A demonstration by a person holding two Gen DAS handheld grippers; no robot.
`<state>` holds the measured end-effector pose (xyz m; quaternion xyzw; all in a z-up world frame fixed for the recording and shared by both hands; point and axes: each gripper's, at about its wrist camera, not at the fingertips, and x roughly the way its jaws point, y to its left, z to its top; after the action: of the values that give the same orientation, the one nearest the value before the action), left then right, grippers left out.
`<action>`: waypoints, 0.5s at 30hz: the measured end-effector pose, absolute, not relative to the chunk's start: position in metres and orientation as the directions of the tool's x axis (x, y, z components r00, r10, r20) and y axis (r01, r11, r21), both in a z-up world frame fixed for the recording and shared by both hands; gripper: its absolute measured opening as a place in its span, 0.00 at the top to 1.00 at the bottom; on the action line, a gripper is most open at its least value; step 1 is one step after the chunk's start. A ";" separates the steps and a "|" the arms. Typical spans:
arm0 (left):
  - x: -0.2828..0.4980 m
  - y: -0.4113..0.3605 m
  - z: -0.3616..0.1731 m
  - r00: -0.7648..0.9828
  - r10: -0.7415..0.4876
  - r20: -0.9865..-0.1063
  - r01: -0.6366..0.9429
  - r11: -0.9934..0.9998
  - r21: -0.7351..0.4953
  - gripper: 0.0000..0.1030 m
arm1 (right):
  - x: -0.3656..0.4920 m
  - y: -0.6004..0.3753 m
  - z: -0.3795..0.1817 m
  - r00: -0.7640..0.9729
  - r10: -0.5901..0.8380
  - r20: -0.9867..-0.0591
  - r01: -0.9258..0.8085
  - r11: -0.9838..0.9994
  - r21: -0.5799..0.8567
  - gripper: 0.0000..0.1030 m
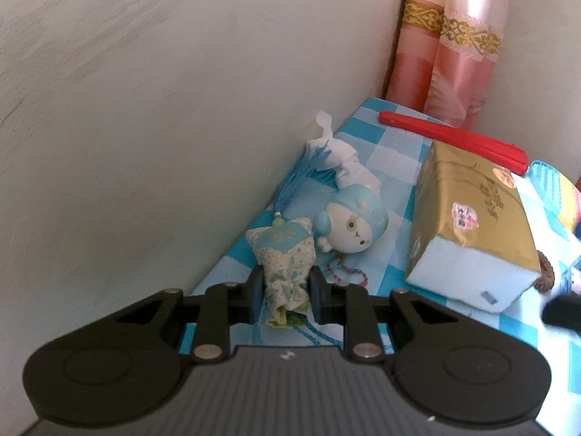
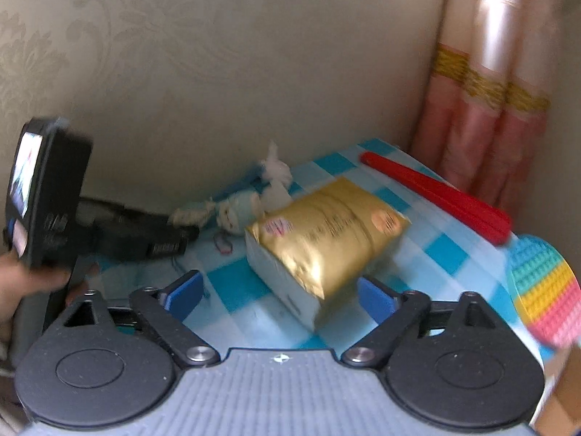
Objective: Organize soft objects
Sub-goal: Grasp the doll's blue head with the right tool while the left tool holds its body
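Between left fingers [image 1: 285, 292], apparently pinched: sachet [image 1: 285, 265]

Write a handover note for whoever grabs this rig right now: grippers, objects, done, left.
Left gripper: shut on the floral fabric sachet, near the wall.
Right gripper: open, holding nothing, gold tissue pack just ahead of it.
Blue-haired doll lies beside the sachet; red folded fan at the back.
Done: sachet gripped.
Left: place the sachet, then the doll and the tissue pack.

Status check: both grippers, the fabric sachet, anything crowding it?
Left gripper shut on fabric sachet. Right gripper open, gold tissue pack between pads, untouched. Blue-haired toy head close beside sachet.
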<state>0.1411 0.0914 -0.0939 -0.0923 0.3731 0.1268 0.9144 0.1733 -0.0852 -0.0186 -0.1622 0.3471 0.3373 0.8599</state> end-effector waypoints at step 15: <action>0.120 0.095 -0.096 0.689 0.162 -0.706 -0.310 0.947 -0.085 0.77 | 0.233 0.027 -0.027 0.354 0.503 -0.788 -0.884 0.456 -0.106 0.28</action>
<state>0.1198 0.0949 -0.0958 -0.0992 0.3724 0.1292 0.9137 0.2331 0.0271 -0.0270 -0.2705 0.3520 0.4460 0.7771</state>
